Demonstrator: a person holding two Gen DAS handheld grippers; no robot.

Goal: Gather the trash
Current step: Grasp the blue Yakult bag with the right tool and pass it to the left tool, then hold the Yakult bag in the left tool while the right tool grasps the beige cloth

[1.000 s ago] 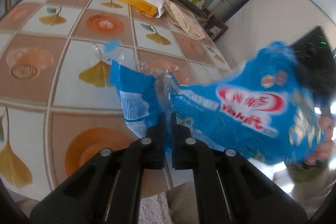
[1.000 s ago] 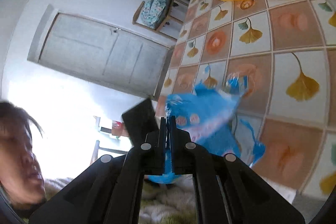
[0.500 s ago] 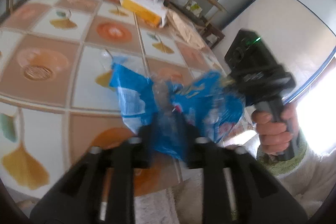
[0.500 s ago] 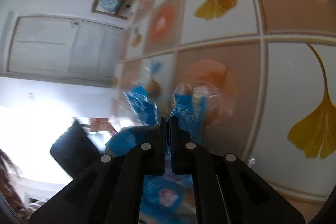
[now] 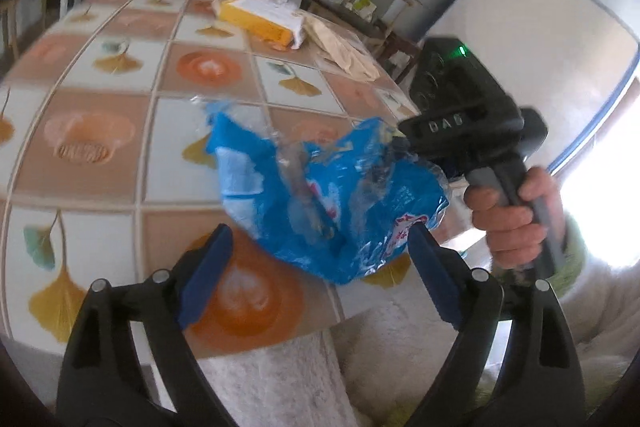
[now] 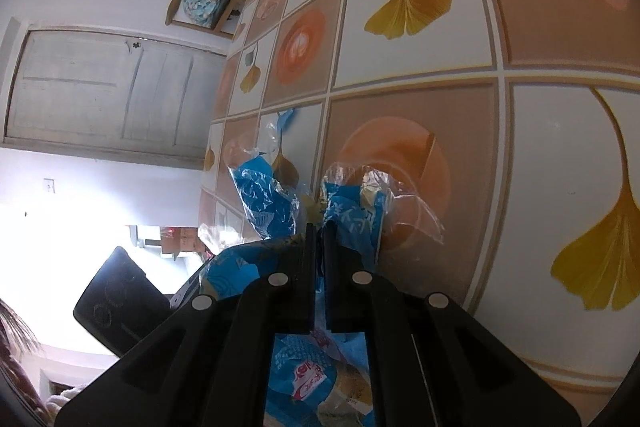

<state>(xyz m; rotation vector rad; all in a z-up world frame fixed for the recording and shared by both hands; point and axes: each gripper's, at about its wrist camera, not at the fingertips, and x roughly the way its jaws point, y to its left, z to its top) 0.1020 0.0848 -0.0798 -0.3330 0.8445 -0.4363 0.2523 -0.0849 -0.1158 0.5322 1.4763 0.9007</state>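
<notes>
Blue wrapper: near tabletop front edge, clamped in right gripper for carrying; left gripper has just spread wide, apparently handing over.

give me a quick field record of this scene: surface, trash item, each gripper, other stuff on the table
surface: table with a tile-pattern cover of ginkgo leaves and coffee cups
trash item: crumpled blue plastic wrapper, near the table's front edge
left gripper: jaws have just been opening, now wide apart, pads off the wrapper, which lies ahead between them
right gripper: shut on the wrapper's edge
other items: yellow package and beige cloth at the far side
</notes>
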